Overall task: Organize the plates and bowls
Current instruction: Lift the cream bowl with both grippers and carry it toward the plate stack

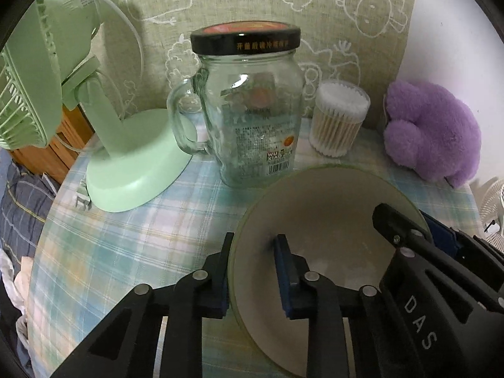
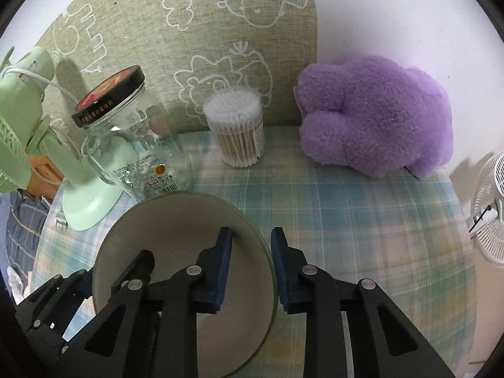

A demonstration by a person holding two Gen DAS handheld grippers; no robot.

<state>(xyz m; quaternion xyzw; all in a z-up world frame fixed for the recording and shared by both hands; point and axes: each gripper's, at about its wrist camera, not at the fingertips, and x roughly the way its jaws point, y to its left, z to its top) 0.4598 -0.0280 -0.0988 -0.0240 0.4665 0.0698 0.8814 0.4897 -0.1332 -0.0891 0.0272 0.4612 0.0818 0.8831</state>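
Observation:
A pale grey-green bowl [image 1: 327, 220] sits on the plaid tablecloth, also in the right wrist view [image 2: 176, 226]. My left gripper [image 1: 255, 245] straddles the bowl's left rim, one finger outside, one inside, with a gap at the rim. My right gripper [image 2: 252, 239] straddles the bowl's right rim the same way, jaws spread and not pressing. The right gripper also shows in the left wrist view [image 1: 409, 230] at the bowl's far right rim. The left gripper shows in the right wrist view [image 2: 126, 271] at the bowl's left side.
An empty glass jar [image 1: 252, 119] with a black lid stands just behind the bowl. A green desk fan [image 1: 104, 145] is to the left, a cotton-swab tub [image 1: 340, 119] and a purple plush toy [image 1: 434, 129] behind right. Plaid cloth [image 2: 362, 226] lies bare to the right.

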